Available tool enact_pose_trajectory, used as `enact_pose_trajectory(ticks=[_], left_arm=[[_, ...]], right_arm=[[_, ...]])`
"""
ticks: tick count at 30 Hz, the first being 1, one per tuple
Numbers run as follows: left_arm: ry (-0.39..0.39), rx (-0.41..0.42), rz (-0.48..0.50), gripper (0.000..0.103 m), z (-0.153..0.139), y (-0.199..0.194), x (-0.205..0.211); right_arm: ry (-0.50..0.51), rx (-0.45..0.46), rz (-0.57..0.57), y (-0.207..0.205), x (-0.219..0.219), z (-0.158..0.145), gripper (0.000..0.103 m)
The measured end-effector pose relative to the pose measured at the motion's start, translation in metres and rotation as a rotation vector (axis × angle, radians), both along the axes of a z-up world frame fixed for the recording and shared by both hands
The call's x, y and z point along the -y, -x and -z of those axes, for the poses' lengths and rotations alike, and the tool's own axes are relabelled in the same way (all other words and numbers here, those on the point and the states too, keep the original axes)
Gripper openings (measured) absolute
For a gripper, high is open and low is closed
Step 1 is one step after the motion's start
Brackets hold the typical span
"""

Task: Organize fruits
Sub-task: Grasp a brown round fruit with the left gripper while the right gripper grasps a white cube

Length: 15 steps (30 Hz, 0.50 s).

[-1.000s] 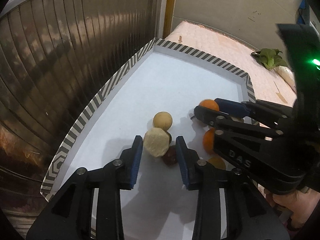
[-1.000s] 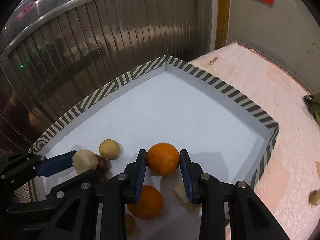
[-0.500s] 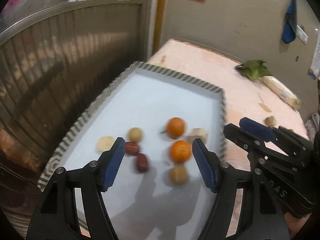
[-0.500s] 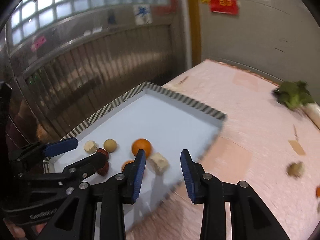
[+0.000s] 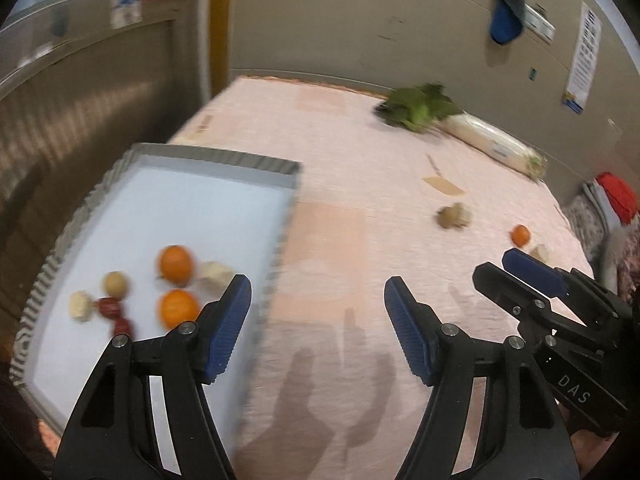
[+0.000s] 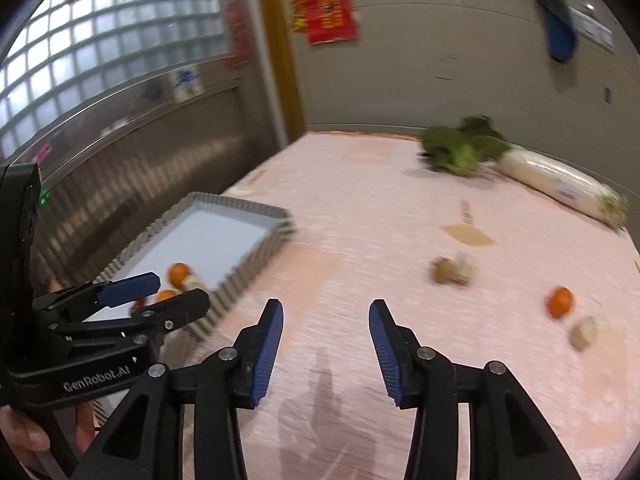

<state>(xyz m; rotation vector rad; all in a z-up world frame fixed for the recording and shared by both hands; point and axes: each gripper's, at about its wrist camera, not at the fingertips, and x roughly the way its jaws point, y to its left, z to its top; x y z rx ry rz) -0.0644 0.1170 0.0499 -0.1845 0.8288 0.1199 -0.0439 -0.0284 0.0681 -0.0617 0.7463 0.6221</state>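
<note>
An orange (image 6: 560, 301) lies loose on the pink tabletop (image 6: 360, 248), well apart from the tray (image 5: 284, 216), with a pale chunk (image 6: 583, 333) just beside it and a brownish fruit (image 6: 445, 270) farther in. Two more oranges (image 5: 175, 265) already sit inside the tray with a round tan fruit (image 5: 115, 284), pale pieces and dark red dates (image 5: 110, 307).

The loose orange looks firm, light and round, so it would likely roll if nudged from one side. Best taken across its widest part, with the pads square to it. The pale chunk seems softer and irregular, and a gentler squeeze on its flatter faces would suit it. The dates are small and smooth and may slip.

The right claw (image 6: 326, 354) hangs over bare tabletop, its jaws apart with nothing between them; they have just been opening. The left claw (image 5: 318, 324) stands wide apart, also empty, its left finger overlapping the tray's near rim in the view. A hand (image 6: 28, 442) grips the left tool.

Beyond lie a leafy green (image 6: 464, 148) and a white radish (image 6: 560, 186), near the wall.
</note>
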Motion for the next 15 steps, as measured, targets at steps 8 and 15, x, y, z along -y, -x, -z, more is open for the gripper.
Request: enact_pose_trajectory(ticks=[8, 15], left_arm=[[0.057, -0.053, 0.113, 0.07, 0.011, -0.051, 0.051], [0.054, -0.116, 0.179, 0.07, 0.031, -0.115, 0.088]], right_arm=[[0.013, -0.052, 0.131, -0.026, 0.078, 0.013, 0.043], [-0.009, -0.078, 0.159, -0.041, 0.115, 0.022, 0.043]])
